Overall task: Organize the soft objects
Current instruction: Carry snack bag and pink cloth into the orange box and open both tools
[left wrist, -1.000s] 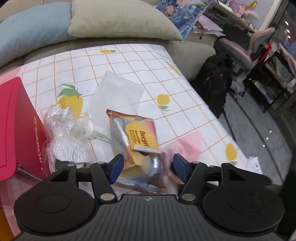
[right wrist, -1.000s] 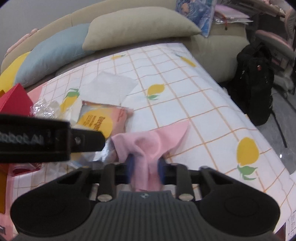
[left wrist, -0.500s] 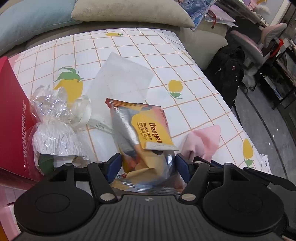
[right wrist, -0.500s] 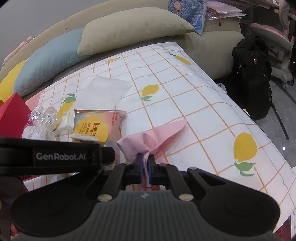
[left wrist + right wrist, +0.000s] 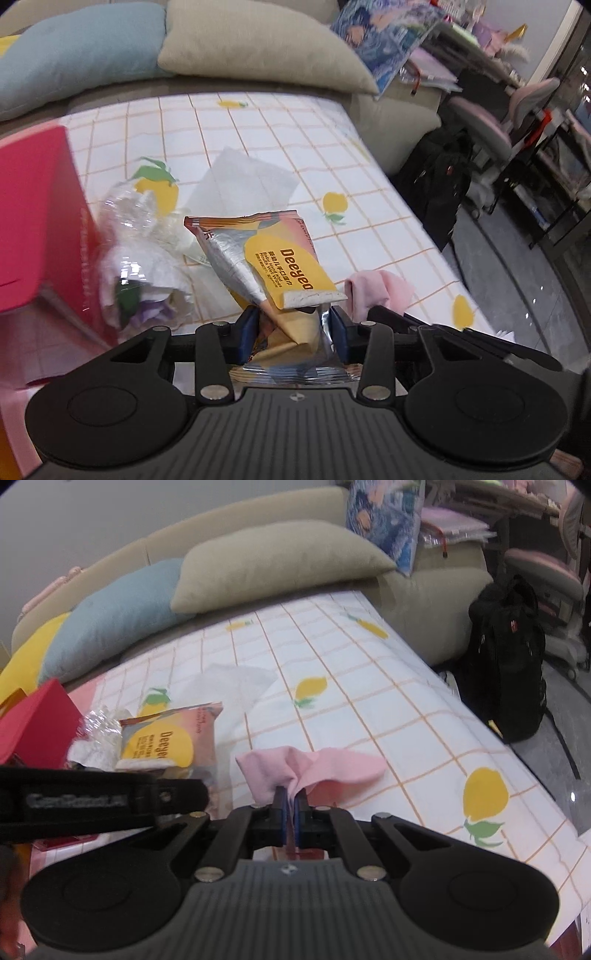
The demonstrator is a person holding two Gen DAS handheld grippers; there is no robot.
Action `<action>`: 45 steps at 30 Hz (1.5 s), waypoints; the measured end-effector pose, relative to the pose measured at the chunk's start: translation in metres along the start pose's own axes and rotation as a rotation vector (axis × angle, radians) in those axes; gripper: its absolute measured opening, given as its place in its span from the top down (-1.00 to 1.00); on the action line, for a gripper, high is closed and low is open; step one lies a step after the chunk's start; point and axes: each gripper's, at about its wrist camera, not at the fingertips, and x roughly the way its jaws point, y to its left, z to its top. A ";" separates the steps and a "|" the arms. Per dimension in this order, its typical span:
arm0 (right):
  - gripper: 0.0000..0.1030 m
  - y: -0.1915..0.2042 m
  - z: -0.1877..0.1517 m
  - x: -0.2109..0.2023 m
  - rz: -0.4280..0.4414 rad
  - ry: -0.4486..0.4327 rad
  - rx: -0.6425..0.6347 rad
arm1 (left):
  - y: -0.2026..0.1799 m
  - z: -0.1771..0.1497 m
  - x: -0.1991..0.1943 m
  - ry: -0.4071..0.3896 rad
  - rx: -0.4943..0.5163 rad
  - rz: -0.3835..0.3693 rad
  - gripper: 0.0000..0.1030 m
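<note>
An orange and silver wipes pack [image 5: 280, 266] lies on the lemon-print tablecloth [image 5: 295, 129]. Its near end sits crumpled between the pads of my left gripper [image 5: 294, 332], whose jaws are closing and press on it from both sides. In the right wrist view the same wipes pack [image 5: 166, 738] lies to the left. My right gripper [image 5: 290, 801] is shut on a pink cloth [image 5: 314, 768], which bunches up above the pads and drapes to the right over the table. The pink cloth [image 5: 380, 291] also shows right of the left gripper.
A clear plastic bag of white stuff [image 5: 136, 251] lies left of the pack, against a red box [image 5: 37, 221]. A white tissue [image 5: 243, 184] lies flat beyond the pack. Blue and beige cushions [image 5: 258, 565] line the sofa behind. A black backpack [image 5: 509, 664] stands off the table's right edge.
My left gripper slid forward around the pack's near end and its jaws narrowed onto it. The right gripper's pads closed fully on the pink cloth and lifted its fold.
</note>
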 end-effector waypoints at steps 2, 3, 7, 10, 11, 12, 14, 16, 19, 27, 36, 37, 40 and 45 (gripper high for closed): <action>1.00 0.004 0.001 -0.006 -0.004 -0.024 -0.020 | 0.000 -0.002 -0.016 -0.029 0.005 -0.009 0.09; 1.00 0.006 0.001 -0.010 -0.001 -0.041 -0.034 | 0.000 -0.003 -0.024 -0.041 0.005 -0.018 0.09; 1.00 0.019 0.002 -0.029 0.013 -0.110 -0.099 | 0.001 -0.012 -0.056 -0.089 0.035 -0.027 0.09; 1.00 0.031 0.000 -0.043 0.022 -0.151 -0.153 | 0.004 -0.020 -0.078 -0.124 0.063 -0.031 0.09; 1.00 0.035 -0.001 -0.048 0.026 -0.164 -0.170 | 0.004 -0.022 -0.084 -0.133 0.071 -0.036 0.09; 1.00 0.039 -0.001 -0.053 0.029 -0.179 -0.187 | 0.006 -0.024 -0.091 -0.141 0.078 -0.040 0.09; 1.00 0.048 -0.003 -0.063 0.037 -0.200 -0.215 | 0.011 -0.028 -0.104 -0.156 0.089 -0.044 0.09; 1.00 0.057 -0.005 -0.073 0.056 -0.213 -0.237 | 0.018 -0.032 -0.116 -0.168 0.096 -0.044 0.09; 1.00 0.076 -0.008 -0.087 0.088 -0.225 -0.284 | 0.033 -0.038 -0.136 -0.193 0.086 -0.042 0.09; 1.00 0.138 -0.017 -0.120 0.204 -0.251 -0.408 | 0.075 -0.043 -0.182 -0.300 0.017 0.000 0.09; 1.00 0.205 -0.009 -0.137 0.332 -0.291 -0.523 | 0.132 -0.045 -0.219 -0.387 -0.050 0.100 0.09; 1.00 0.213 -0.007 -0.136 0.344 -0.294 -0.536 | 0.139 -0.045 -0.222 -0.394 -0.055 0.113 0.09; 1.00 0.234 0.001 -0.132 0.374 -0.291 -0.567 | 0.160 -0.042 -0.229 -0.402 -0.069 0.159 0.09; 1.00 0.273 0.017 -0.123 0.429 -0.279 -0.624 | 0.194 -0.033 -0.239 -0.410 -0.073 0.216 0.09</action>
